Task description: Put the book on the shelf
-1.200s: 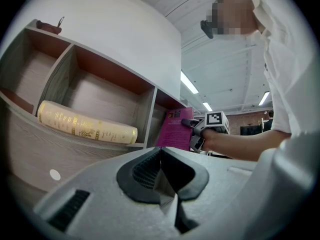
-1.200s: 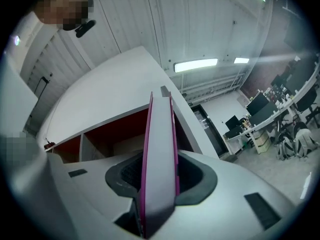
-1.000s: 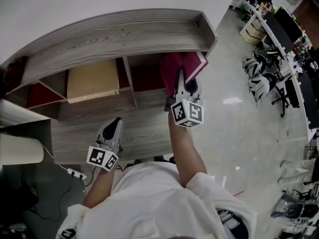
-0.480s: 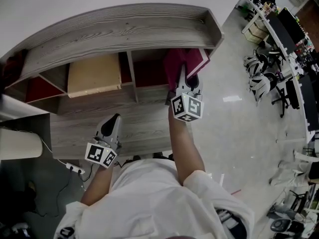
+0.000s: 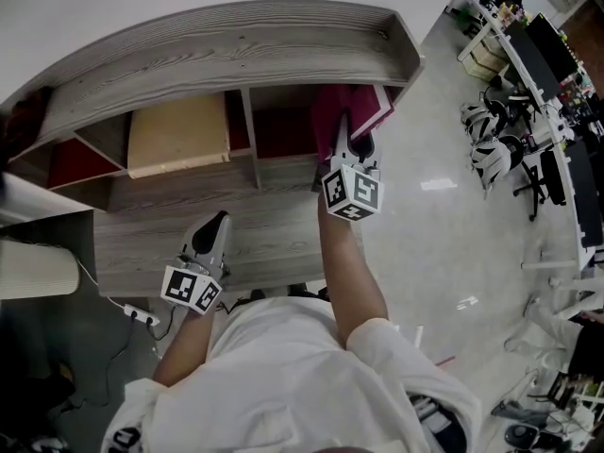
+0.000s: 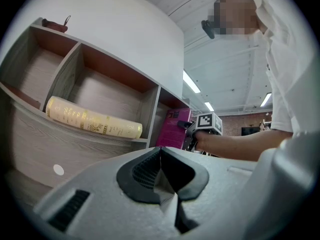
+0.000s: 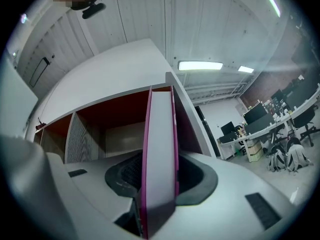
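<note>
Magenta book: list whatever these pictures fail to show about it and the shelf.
Head view: the right gripper hides the lower edge of the magenta book, so whether it rests on the shelf board cannot be told.
Right gripper view: the book fills the middle, hiding the compartment behind.
Left gripper view: the cover print is too small to read; the dark item on the shelf top is too small to identify.

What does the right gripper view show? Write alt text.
The right gripper is shut on a magenta book, held upright and edge-on at the shelf's rightmost compartment. Office desks stand far right.
</note>
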Motion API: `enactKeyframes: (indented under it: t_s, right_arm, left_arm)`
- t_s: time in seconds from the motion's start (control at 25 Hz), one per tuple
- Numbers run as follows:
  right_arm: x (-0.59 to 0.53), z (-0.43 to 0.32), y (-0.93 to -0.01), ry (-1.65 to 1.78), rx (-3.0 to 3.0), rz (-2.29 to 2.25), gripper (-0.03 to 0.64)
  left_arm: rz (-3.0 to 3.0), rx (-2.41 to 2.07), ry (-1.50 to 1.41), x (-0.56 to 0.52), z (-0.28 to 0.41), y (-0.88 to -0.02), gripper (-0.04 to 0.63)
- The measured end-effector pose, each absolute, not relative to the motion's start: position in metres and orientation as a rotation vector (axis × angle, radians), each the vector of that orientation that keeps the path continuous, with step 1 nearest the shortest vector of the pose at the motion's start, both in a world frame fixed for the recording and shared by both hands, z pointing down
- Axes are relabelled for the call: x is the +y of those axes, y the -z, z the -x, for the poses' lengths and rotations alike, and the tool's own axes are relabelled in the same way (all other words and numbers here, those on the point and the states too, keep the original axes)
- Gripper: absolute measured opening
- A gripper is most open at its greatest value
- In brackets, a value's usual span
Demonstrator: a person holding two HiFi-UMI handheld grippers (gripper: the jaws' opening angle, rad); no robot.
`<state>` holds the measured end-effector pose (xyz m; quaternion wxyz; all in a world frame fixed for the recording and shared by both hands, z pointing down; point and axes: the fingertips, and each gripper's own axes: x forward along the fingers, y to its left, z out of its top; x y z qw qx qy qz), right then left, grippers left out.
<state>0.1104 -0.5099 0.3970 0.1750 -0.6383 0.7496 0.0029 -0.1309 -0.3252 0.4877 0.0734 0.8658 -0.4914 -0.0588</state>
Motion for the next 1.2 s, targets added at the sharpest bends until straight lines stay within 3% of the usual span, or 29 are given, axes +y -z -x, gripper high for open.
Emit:
enactKeyframes:
  t_s: [0.72,1.2]
  right_arm:
    - [-0.502,-0.117,-0.398,0.056,2.162,1.769,0.155]
    - [-0.479,-0.125,-0.396,0.084,2.149,1.745,0.186]
  left_arm:
    - [-2.605,-1.467,0.192,-0.315,0.127,-0.485,0.018]
    - [-2.533,-1.645,0.039,-0.313,0.141,-0.494,0.018]
